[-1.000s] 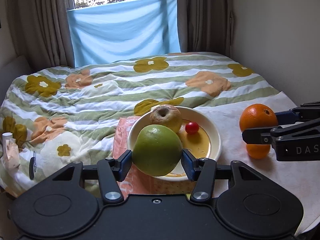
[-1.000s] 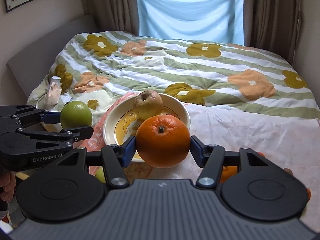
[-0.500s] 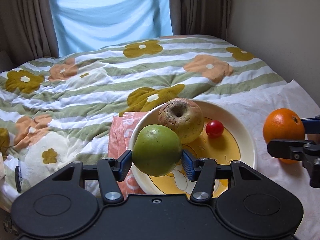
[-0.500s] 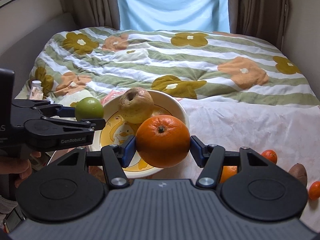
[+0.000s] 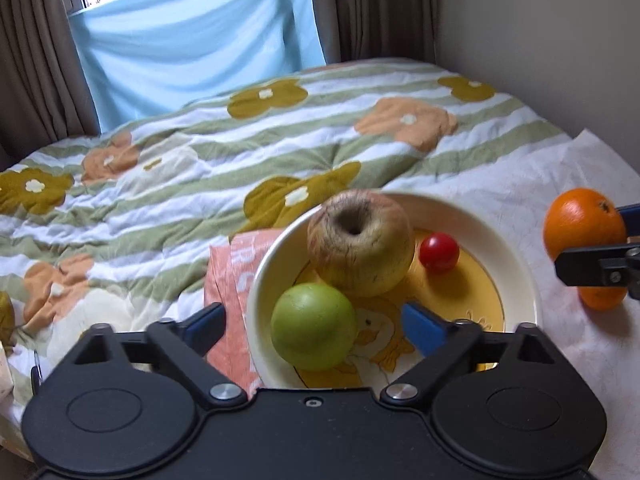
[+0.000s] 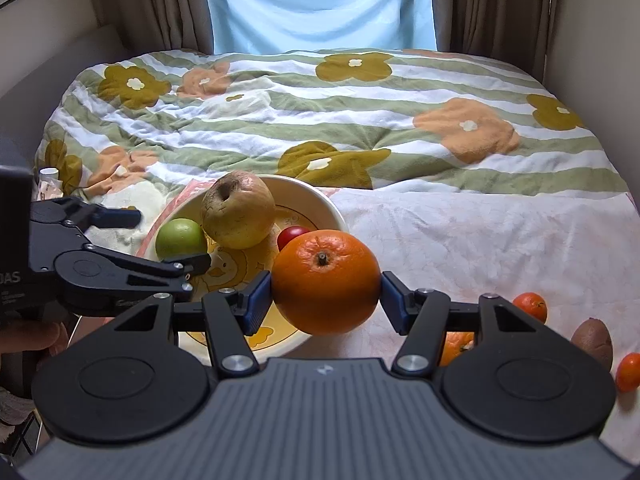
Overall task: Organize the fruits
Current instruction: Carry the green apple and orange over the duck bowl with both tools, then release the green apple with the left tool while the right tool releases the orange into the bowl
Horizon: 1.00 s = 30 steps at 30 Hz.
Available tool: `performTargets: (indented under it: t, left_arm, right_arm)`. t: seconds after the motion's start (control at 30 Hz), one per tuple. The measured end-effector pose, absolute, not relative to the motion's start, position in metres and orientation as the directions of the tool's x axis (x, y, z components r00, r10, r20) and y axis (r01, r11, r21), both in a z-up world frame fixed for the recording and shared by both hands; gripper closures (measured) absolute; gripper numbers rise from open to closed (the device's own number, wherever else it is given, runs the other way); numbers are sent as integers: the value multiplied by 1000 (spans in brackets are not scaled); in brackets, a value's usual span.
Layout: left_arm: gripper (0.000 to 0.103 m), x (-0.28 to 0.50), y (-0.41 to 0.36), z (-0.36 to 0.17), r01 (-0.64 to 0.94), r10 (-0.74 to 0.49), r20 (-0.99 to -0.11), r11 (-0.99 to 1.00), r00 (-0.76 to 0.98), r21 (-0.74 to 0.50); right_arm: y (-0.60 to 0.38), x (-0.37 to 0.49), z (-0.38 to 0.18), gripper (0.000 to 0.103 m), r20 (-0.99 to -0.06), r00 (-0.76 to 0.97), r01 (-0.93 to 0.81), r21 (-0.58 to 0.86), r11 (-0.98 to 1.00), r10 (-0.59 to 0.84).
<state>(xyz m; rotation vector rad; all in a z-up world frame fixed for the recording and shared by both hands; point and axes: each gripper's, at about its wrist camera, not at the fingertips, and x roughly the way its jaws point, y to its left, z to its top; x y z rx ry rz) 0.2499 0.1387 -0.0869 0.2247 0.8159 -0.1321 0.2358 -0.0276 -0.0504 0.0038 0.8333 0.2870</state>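
Note:
A cream bowl [image 5: 524,280] with a yellow duck picture inside sits on the bed. It holds a wrinkled yellowish apple [image 5: 360,240], a cherry tomato [image 5: 439,252] and a green apple [image 5: 314,326]. My left gripper [image 5: 314,320] straddles the green apple with its jaws opening, and the blue pads stand clear of the fruit on both sides. My right gripper [image 6: 326,292] is shut on a large orange [image 6: 326,280], held just above the bowl's [image 6: 320,196] near right rim. In the right wrist view the left gripper [image 6: 168,240] reaches in from the left around the green apple [image 6: 180,236].
Pink cloth [image 5: 232,264] lies under the bowl's left side. On the white sheet [image 6: 480,240] to the right lie small tangerines [image 6: 530,306], a brown fruit [image 6: 592,338] and another orange [image 5: 600,300]. A floral quilt [image 6: 360,120] covers the bed beyond, and a wall stands at the right.
The left jaws have spread and let go of the green apple, which now lies in the bowl. Both grippers have come lower and nearer the bowl; the right still holds the orange.

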Motion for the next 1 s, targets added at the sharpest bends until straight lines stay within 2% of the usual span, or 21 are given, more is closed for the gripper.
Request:
performTargets:
  t: [0.57,1.0]
  left_arm:
    - [5,209,157,-53,35,43,-709,995,704,95]
    - [5,191,155,-65,-21,79,-724,996,685,89]
  right_arm:
    - [-10,262,-56,30,-744,574,-430,80,899,341]
    - [8,280,-96,29,-776,496,-565,54,824,391]
